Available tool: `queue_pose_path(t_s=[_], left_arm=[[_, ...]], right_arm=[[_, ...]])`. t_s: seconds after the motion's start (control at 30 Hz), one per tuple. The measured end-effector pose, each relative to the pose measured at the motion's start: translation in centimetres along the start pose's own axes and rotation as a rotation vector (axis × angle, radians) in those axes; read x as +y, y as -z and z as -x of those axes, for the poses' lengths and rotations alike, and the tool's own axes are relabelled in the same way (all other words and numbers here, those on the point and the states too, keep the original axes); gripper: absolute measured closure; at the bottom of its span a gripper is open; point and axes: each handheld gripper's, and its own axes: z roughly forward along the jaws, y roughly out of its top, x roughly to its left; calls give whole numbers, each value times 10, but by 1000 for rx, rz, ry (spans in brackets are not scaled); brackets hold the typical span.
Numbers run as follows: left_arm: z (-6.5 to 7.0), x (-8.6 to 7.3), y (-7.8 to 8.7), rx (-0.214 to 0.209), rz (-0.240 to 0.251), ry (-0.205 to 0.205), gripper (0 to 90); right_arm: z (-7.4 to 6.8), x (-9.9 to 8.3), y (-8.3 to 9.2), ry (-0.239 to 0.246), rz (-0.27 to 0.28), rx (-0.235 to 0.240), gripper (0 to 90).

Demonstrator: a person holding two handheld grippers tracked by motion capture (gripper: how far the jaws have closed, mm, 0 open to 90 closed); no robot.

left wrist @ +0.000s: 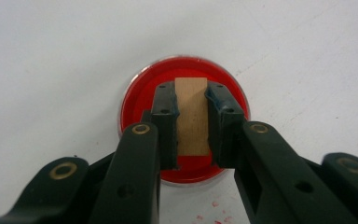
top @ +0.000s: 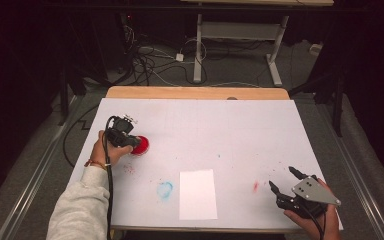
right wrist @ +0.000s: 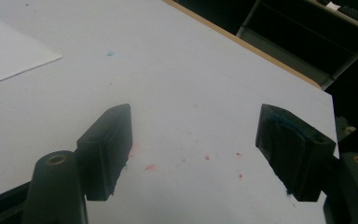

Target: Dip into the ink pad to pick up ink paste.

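Wooden block (left wrist: 192,116), pinched by the left gripper (left wrist: 192,122) over the red paint dish (left wrist: 142,93) (likely for inking), while the right gripper (right wrist: 193,154) waits with jaws spread.

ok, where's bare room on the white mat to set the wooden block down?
Widest free patch: the far and middle white mat, between the round red dish and the right edge. Tighter near the front: white paper sheet, blue smear, open right gripper. The left gripper holds the wooden block over the dish.
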Motion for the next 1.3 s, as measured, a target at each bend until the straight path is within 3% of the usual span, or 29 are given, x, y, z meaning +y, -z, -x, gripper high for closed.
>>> queue_pose_path(t_s=[0.5, 0.77, 1.3], left_arm=[[18, 3, 32, -1, 103, -64, 740], [29, 4, 47, -36, 160, -94, 739], [57, 13, 57, -55, 184, -197, 739]], right_arm=[[-3, 5, -1, 8, 21, 6, 274], [-1, 10, -4, 6, 33, -3, 274], [-1, 7, -7, 0, 19, 0, 273]])
